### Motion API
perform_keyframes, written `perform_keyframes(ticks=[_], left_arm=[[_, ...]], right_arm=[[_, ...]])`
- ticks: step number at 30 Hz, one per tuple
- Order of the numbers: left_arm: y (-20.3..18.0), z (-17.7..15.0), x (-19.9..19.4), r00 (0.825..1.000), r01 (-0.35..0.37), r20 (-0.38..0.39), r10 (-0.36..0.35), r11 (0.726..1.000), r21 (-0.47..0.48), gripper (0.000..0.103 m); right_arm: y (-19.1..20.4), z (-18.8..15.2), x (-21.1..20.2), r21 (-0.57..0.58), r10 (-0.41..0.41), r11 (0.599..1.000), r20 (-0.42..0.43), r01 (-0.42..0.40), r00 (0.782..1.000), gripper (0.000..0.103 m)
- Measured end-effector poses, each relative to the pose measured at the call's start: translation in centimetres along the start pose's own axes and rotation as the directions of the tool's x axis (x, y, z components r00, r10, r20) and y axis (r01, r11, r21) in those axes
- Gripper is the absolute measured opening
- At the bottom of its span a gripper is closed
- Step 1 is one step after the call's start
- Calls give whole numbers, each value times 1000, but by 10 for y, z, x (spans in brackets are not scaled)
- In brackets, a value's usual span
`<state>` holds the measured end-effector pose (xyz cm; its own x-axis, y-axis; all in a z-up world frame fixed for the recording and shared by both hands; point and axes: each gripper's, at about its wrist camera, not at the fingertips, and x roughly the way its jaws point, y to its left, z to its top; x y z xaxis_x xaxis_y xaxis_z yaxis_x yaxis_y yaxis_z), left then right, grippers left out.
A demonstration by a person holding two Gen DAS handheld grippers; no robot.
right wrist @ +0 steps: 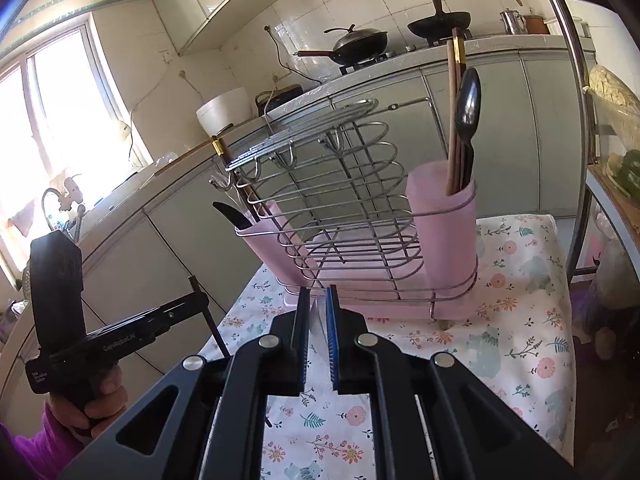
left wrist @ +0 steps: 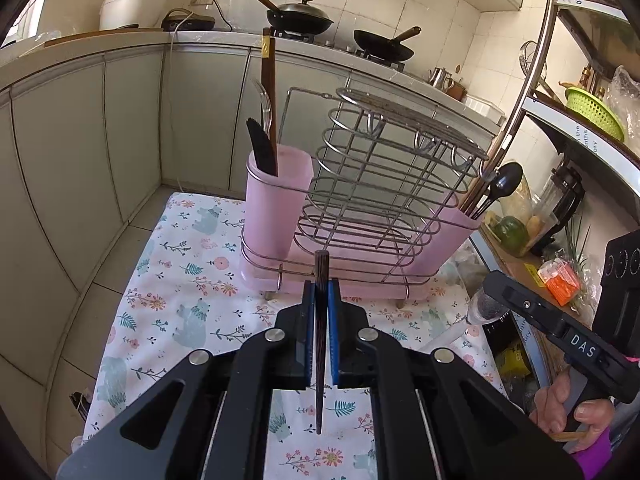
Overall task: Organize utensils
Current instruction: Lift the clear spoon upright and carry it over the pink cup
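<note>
My left gripper (left wrist: 321,288) is shut on a dark wooden chopstick (left wrist: 321,340), held upright in front of the wire rack (left wrist: 384,184) on its pink base. The left pink cup (left wrist: 276,200) holds a black knife, a clear utensil and brown chopsticks. The right pink cup (right wrist: 444,216) holds a black spoon (right wrist: 469,100) and chopsticks. My right gripper (right wrist: 318,296) is shut on a clear plastic utensil (left wrist: 486,308), seen at its tip in the left wrist view. The left gripper with the chopstick (right wrist: 206,312) also shows in the right wrist view.
The rack stands on a floral cloth (left wrist: 192,280) over a small table. Grey cabinets (left wrist: 80,140) and a counter with woks (left wrist: 300,16) lie behind. A metal shelf (left wrist: 580,128) with a green basket and food stands to the right.
</note>
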<state>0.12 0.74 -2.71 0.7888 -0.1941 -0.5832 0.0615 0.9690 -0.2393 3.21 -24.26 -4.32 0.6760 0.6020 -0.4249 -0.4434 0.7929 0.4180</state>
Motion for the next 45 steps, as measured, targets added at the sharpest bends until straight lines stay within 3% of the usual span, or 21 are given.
perform_keyframes(ticks=[6,10,18,23,26,30,32,45], left_arm=[[3,27,-22,994,-16,110,16,1000,0,6],[5,53,-41,977,-18,210,20,1000,-11,6],[-2,100,-71,897,-15,441,25,1000,-26,6],[-9,117,-66,855,-52,516,55,998,-21,6],[-9,123,-57,842,-61,536,65,998,-24,6],[-11,125,-38,836,-110,541,96,994,-7,6],[-11,126,-26,841,-138,529,115,990,3,6],[-2,112,23,917,-167,372,141,985,38,6]], right_arm=[[8,28,-24,-25,12,1000,50,-11,999,8],[16,56,-51,-49,20,999,124,-14,992,8],[32,105,-96,-118,9,993,297,27,955,8],[28,118,-94,-131,-41,987,348,92,937,8],[19,122,-82,-120,-68,986,339,115,938,8],[4,123,-62,-100,-94,986,311,130,946,8],[-2,122,-52,-91,-103,987,292,135,951,8],[-28,112,-4,-55,-149,986,142,158,979,8]])
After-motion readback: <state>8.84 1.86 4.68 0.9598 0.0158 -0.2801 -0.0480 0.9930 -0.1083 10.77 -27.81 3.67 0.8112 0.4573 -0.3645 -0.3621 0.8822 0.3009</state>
